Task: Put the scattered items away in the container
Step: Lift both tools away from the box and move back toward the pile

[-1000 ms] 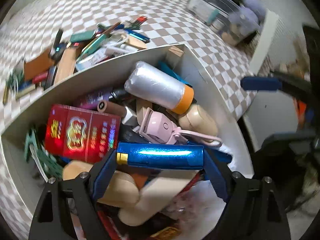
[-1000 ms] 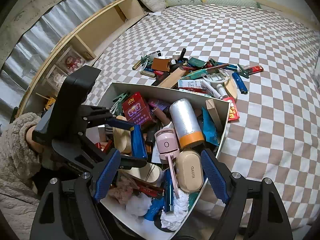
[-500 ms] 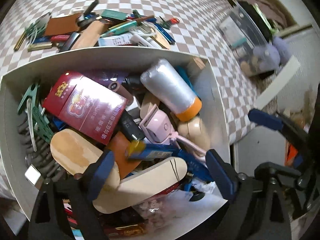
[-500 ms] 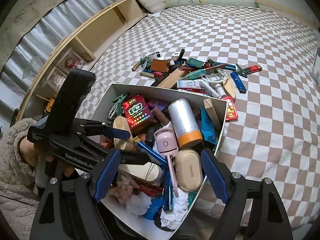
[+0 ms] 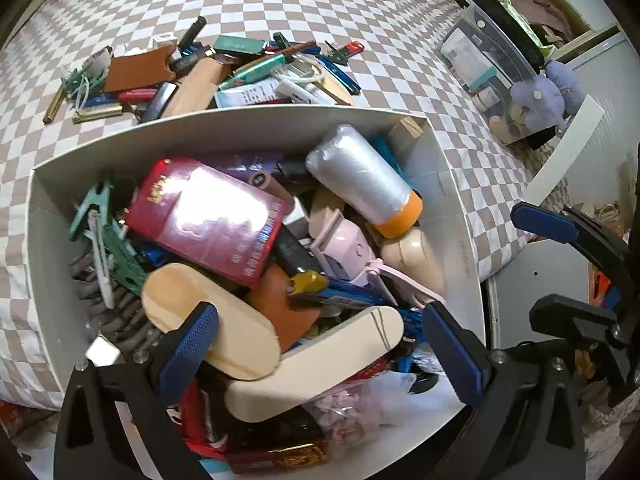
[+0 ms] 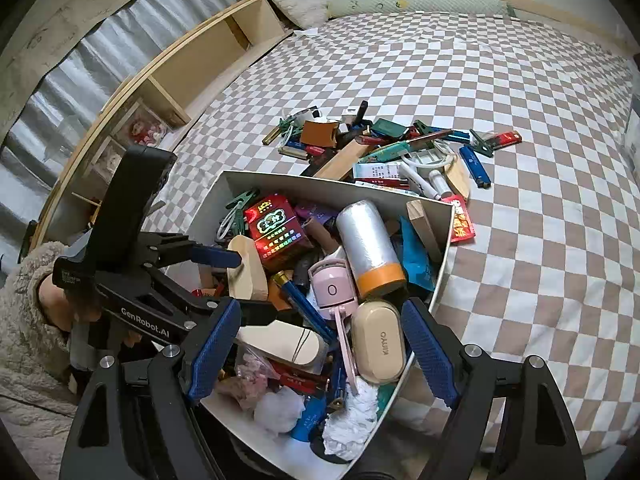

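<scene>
A white box stands on the checkered bed, full of small items. A blue lighter with a gold cap lies in it by a pink fan, a red packet and a clear roll. My left gripper is open and empty over the box's near end. My right gripper is open and empty above the box's near corner. Scattered items lie in a pile beyond the box.
A wooden shelf runs along the bed's left side. A clear storage bin and a purple plush toy sit off the bed's right side. The bed's near edge drops off just behind the box.
My left gripper opened and let the blue lighter go; it now lies in the box. The left gripper then drew back and up. The right gripper barely moved.
</scene>
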`<state>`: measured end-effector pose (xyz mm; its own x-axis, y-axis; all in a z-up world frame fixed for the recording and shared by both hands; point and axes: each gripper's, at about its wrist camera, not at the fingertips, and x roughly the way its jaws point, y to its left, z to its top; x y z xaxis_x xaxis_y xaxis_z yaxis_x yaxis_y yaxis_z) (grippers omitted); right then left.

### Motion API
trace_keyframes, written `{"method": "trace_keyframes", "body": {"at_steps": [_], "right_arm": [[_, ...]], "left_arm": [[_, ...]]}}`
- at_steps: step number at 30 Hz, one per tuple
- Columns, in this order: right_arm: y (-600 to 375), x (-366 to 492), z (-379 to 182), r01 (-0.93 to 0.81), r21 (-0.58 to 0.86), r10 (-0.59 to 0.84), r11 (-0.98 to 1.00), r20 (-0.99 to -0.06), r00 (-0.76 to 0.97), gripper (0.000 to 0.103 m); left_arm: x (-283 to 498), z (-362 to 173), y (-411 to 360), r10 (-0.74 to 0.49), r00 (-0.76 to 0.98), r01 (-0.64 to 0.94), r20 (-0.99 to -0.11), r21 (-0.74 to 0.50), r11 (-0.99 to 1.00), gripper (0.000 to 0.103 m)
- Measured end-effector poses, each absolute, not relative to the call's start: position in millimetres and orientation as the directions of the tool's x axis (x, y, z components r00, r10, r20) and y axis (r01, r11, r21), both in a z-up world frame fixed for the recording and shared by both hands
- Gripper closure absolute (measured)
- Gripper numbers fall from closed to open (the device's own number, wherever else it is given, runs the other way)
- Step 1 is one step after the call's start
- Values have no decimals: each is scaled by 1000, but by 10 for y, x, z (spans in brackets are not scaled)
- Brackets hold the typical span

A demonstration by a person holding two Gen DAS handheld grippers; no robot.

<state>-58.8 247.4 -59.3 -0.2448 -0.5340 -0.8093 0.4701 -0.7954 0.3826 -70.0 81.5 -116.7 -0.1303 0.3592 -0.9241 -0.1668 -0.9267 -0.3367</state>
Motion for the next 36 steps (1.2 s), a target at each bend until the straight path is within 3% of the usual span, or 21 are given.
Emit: {"method": "trace_keyframes", "body": {"at_steps": [11,12,15,36], "right_arm": [[2318,-564,-534,496,337,-516,-800,-809,-282,20],[2302,-561,-525,501,330,-514,-800,-808,-288,19],[2251,-553,-488,520,299,-506,-800,-802,-318,0],[2055,-588,-300,526,146,-429,-838,-773,-468,0]], "left_arm": [[-637,-1091,706,346,-192,-246,-918,-296,-923,1],[-629,-1084,691,343,-203,-249,-917,-291,-924,1],[-622,-1044,629,345,-237,-253,-908,-285,-925,1],[-615,-523,228,296,-481,-260,-825,-188,-947,1]]}}
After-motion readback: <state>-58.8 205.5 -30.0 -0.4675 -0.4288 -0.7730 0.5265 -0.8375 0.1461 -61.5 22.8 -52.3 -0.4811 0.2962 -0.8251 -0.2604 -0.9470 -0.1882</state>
